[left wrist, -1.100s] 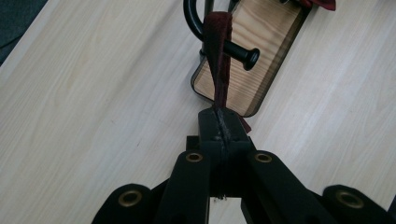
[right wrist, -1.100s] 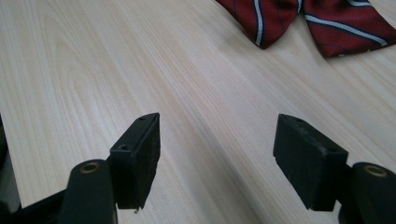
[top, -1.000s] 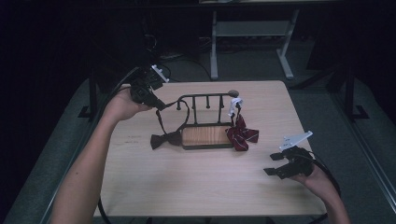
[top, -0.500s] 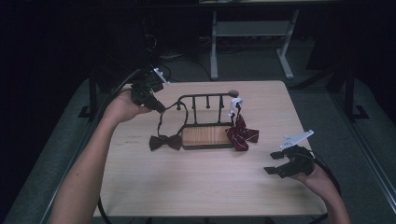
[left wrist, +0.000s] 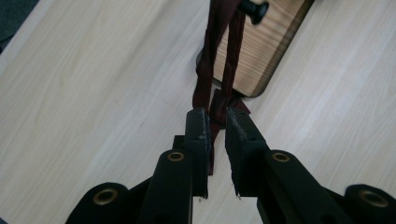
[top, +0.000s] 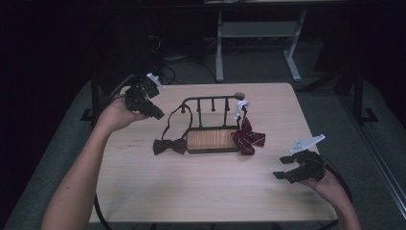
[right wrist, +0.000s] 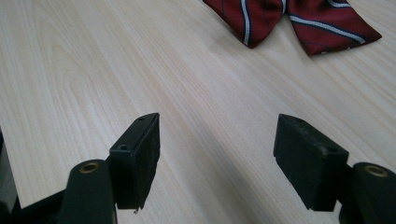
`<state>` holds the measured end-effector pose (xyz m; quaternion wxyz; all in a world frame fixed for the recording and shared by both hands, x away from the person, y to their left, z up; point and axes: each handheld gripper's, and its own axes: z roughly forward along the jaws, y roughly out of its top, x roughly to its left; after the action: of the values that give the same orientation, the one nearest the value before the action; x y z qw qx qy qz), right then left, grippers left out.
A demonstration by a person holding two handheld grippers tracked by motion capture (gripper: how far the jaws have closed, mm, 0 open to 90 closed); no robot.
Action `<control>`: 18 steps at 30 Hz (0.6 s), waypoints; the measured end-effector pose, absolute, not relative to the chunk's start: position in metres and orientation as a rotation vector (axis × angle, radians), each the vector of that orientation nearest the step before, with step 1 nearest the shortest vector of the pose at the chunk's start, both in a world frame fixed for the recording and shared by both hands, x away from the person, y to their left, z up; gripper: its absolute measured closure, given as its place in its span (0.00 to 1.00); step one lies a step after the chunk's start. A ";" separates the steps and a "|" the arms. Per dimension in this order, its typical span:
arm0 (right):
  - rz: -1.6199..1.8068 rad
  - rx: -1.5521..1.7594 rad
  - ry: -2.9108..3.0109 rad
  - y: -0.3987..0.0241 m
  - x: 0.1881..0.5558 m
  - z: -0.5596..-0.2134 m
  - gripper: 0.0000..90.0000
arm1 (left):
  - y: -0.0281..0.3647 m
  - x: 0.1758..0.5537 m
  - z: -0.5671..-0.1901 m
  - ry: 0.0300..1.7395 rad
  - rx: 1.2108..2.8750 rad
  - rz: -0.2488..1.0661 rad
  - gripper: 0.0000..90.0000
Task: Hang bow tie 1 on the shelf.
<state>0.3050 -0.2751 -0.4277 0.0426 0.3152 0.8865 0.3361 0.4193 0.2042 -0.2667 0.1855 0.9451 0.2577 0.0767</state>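
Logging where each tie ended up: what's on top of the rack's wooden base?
The wooden base is mostly bare. The red striped bow tie drapes over its right edge, hiding that corner. The brown bow tie lies on the table beside it.

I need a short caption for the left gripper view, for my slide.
Left gripper jaws slightly parted over the dark bow tie's strap beside the wooden-based rack.

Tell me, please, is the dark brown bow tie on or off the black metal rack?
On: the bow tie's strap loops over the rack's end peg.
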 end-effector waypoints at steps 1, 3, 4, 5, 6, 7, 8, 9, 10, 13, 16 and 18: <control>1.027 0.966 2.714 -0.275 0.305 -0.428 0.35 | 0.206 0.418 -0.268 0.734 2.663 0.215 0.87; 1.020 0.969 2.716 -0.276 0.305 -0.429 0.35 | 0.208 0.417 -0.270 0.731 2.656 0.209 0.87; 1.018 0.970 2.717 -0.276 0.305 -0.429 0.34 | 0.209 0.416 -0.271 0.733 2.653 0.206 0.87; 1.018 0.970 2.717 -0.276 0.305 -0.429 0.34 | 0.209 0.416 -0.271 0.733 2.653 0.206 0.86; 1.016 0.969 2.715 -0.277 0.305 -0.429 0.34 | 0.210 0.413 -0.273 0.736 2.647 0.199 0.86; 1.018 0.973 2.712 -0.277 0.305 -0.429 0.34 | 0.211 0.412 -0.274 0.735 2.649 0.198 0.86; 1.018 0.977 2.710 -0.278 0.305 -0.428 0.34 | 0.212 0.412 -0.275 0.720 2.658 0.198 0.86; 1.018 0.977 2.709 -0.278 0.305 -0.428 0.34 | 0.212 0.410 -0.276 0.725 2.654 0.193 0.86; 1.019 0.976 2.708 -0.278 0.305 -0.428 0.34 | 0.212 0.409 -0.276 0.722 2.650 0.195 0.85; 1.026 0.975 2.704 -0.278 0.305 -0.427 0.34 | 0.213 0.407 -0.278 0.714 2.650 0.189 0.85; 1.024 0.979 2.702 -0.278 0.305 -0.427 0.34 | 0.214 0.405 -0.281 0.712 2.650 0.184 0.84; 1.023 0.982 2.702 -0.279 0.305 -0.427 0.34 | 0.214 0.404 -0.283 0.713 2.647 0.182 0.83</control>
<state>0.3046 -0.2789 -0.4273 0.0451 0.3216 0.8845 0.3350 0.4039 0.2141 -0.2828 0.1960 0.9448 0.2545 0.0649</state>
